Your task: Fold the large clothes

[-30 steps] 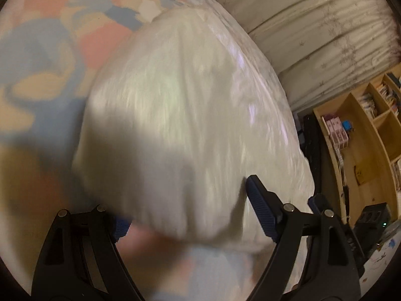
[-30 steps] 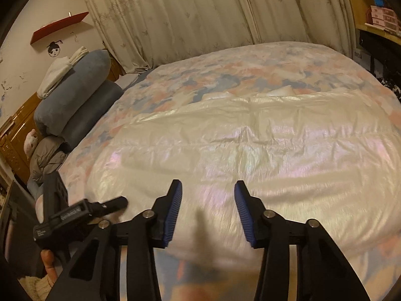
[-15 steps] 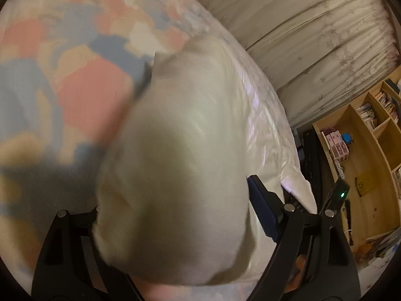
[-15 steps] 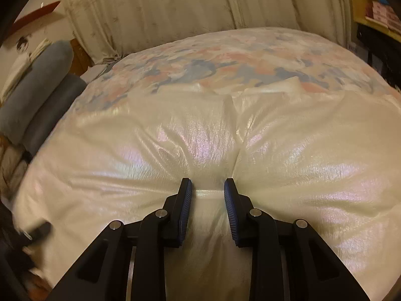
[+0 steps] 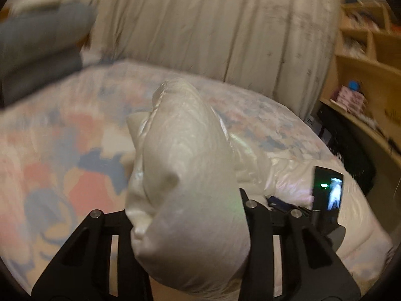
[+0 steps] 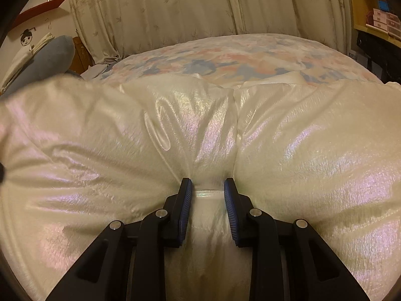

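Note:
A puffy, shiny cream-white down jacket (image 6: 288, 138) lies across the bed. My right gripper (image 6: 207, 190) is shut on a pinched fold at the jacket's near edge, between the blue pads (image 6: 186, 208). My left gripper (image 5: 185, 215) is shut on a thick bunch of the same jacket (image 5: 183, 170), lifted above the bed; the bunch hides its fingertips. The right gripper's body with a lit screen shows in the left wrist view (image 5: 325, 195).
The bed has a floral pink and blue cover (image 6: 238, 57). Cream curtains (image 6: 200, 7) hang behind it. Grey-blue pillows (image 6: 42, 60) are stacked at the left. Wooden shelves (image 5: 363, 57) and a dark unit (image 5: 348, 145) stand at the right.
My right gripper moved forward and closed on the jacket's edge. My left gripper lifted its bunch of jacket up and turned toward the curtains.

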Action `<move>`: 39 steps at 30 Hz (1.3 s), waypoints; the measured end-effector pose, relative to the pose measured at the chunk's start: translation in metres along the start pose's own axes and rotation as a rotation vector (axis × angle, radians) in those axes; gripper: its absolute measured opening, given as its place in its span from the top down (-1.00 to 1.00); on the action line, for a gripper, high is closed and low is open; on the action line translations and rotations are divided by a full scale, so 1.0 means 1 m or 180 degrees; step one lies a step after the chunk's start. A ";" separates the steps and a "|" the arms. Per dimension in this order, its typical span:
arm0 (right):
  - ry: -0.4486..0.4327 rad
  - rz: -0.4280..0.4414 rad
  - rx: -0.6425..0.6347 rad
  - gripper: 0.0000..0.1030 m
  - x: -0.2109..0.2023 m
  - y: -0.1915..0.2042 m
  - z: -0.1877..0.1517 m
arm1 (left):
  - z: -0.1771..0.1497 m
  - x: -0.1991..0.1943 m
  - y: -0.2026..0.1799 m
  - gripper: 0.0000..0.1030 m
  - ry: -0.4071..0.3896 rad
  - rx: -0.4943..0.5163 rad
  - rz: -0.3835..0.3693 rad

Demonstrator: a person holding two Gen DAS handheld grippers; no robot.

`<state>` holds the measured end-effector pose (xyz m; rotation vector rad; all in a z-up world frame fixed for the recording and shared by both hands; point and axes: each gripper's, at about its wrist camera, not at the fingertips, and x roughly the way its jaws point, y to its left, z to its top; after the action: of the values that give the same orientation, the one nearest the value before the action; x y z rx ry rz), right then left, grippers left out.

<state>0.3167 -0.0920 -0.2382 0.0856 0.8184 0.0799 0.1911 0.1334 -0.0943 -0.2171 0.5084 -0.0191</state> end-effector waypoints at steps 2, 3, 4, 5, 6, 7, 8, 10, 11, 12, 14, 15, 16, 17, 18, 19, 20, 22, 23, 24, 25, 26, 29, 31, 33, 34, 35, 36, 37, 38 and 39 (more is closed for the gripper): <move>-0.0009 0.0032 0.0021 0.47 -0.001 -0.002 -0.002 | 0.001 -0.006 -0.023 0.35 -0.0105 0.0174 0.0006; -0.0015 0.0051 0.0038 0.47 -0.003 -0.003 -0.004 | 0.001 -0.010 -0.029 0.36 -0.0132 0.0226 0.0006; -0.0017 0.0082 0.0062 0.47 0.000 -0.005 -0.004 | 0.000 -0.013 -0.037 0.36 -0.0174 0.0324 0.0013; -0.0019 0.0100 0.0079 0.47 -0.001 -0.006 -0.005 | -0.001 -0.013 -0.045 0.36 -0.0203 0.0397 0.0018; -0.0018 0.0127 0.0102 0.47 0.001 -0.008 -0.004 | 0.001 -0.020 -0.052 0.36 -0.0220 0.0443 0.0017; -0.0017 0.0151 0.0122 0.47 0.002 -0.010 -0.004 | 0.003 -0.020 -0.062 0.36 -0.0236 0.0513 0.0032; -0.0017 0.0168 0.0136 0.47 -0.002 -0.013 -0.006 | 0.003 -0.019 -0.071 0.36 -0.0255 0.0599 0.0040; -0.0002 0.0202 0.0152 0.47 -0.003 -0.016 -0.005 | 0.005 -0.028 -0.093 0.36 -0.0261 0.0725 0.0042; 0.0007 0.0223 0.0162 0.47 -0.005 -0.018 -0.005 | 0.006 -0.029 -0.100 0.36 -0.0259 0.0791 0.0047; 0.0022 0.0277 0.0196 0.47 -0.006 -0.020 -0.004 | 0.010 -0.032 -0.111 0.36 -0.0258 0.0861 0.0055; 0.0068 0.0433 0.0272 0.47 -0.015 -0.028 -0.003 | 0.012 -0.041 -0.134 0.36 -0.0272 0.0998 0.0030; 0.0118 0.0556 0.0335 0.47 -0.023 -0.034 -0.003 | 0.016 -0.055 -0.152 0.36 -0.0280 0.1047 0.0022; 0.0142 0.0665 0.0428 0.47 -0.034 -0.045 -0.003 | 0.019 -0.057 -0.166 0.36 -0.0289 0.1121 0.0023; 0.0147 0.0745 0.0518 0.47 -0.044 -0.052 -0.002 | 0.019 -0.057 -0.177 0.36 -0.0299 0.1209 0.0021; 0.0110 0.0844 0.0648 0.47 -0.061 -0.065 -0.002 | 0.025 -0.066 -0.195 0.36 -0.0304 0.1243 0.0013; 0.0015 0.0886 0.0742 0.47 -0.079 -0.077 -0.002 | 0.025 -0.065 -0.207 0.36 -0.0300 0.1286 -0.0010; -0.0095 0.0851 0.0814 0.47 -0.099 -0.090 -0.002 | 0.026 -0.067 -0.218 0.36 -0.0292 0.1312 -0.0030; -0.0280 0.0655 0.0942 0.47 -0.133 -0.118 -0.002 | 0.030 -0.068 -0.250 0.36 -0.0286 0.1376 -0.0054; -0.0344 0.0541 0.0994 0.47 -0.146 -0.129 -0.002 | 0.030 -0.067 -0.263 0.36 -0.0286 0.1423 -0.0074; -0.0434 0.0352 0.1052 0.47 -0.163 -0.146 -0.004 | 0.034 -0.067 -0.277 0.36 -0.0285 0.1460 -0.0089; -0.0482 0.0229 0.1086 0.47 -0.173 -0.154 -0.005 | 0.031 -0.064 -0.294 0.36 -0.0289 0.1530 -0.0130; -0.0565 -0.0009 0.1176 0.47 -0.188 -0.173 -0.007 | 0.029 -0.064 -0.313 0.36 -0.0291 0.1594 -0.0165; -0.0755 -0.0336 0.1477 0.47 -0.216 -0.216 -0.016 | 0.017 -0.057 -0.366 0.36 -0.0265 0.1764 -0.0295; -0.0869 -0.0467 0.1682 0.47 -0.229 -0.242 -0.022 | 0.002 -0.046 -0.405 0.37 -0.0183 0.1873 -0.0422; -0.0948 -0.0625 0.1823 0.47 -0.238 -0.263 -0.031 | -0.013 -0.037 -0.442 0.37 -0.0115 0.1982 -0.0508; -0.0966 -0.0684 0.1864 0.47 -0.240 -0.270 -0.034 | -0.023 -0.029 -0.462 0.37 -0.0069 0.2054 -0.0556; -0.0974 -0.0752 0.1909 0.47 -0.240 -0.278 -0.039 | -0.037 -0.018 -0.486 0.38 0.0013 0.2160 -0.0603; -0.0970 -0.0799 0.1948 0.47 -0.242 -0.286 -0.045 | -0.053 -0.014 -0.507 0.38 0.0074 0.2224 -0.0631; -0.0965 -0.0848 0.1987 0.47 -0.242 -0.292 -0.049 | -0.066 -0.007 -0.522 0.38 0.0121 0.2291 -0.0636; -0.0952 -0.0892 0.2030 0.47 -0.238 -0.299 -0.054 | -0.079 -0.001 -0.537 0.38 0.0105 0.2384 -0.0617; -0.0928 -0.0918 0.2056 0.47 -0.237 -0.307 -0.060 | -0.088 0.003 -0.544 0.38 0.0074 0.2460 -0.0593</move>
<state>0.1232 -0.4193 -0.1403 0.5731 0.5317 -0.4640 0.1706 -0.4159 -0.0564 0.4936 0.4701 -0.3934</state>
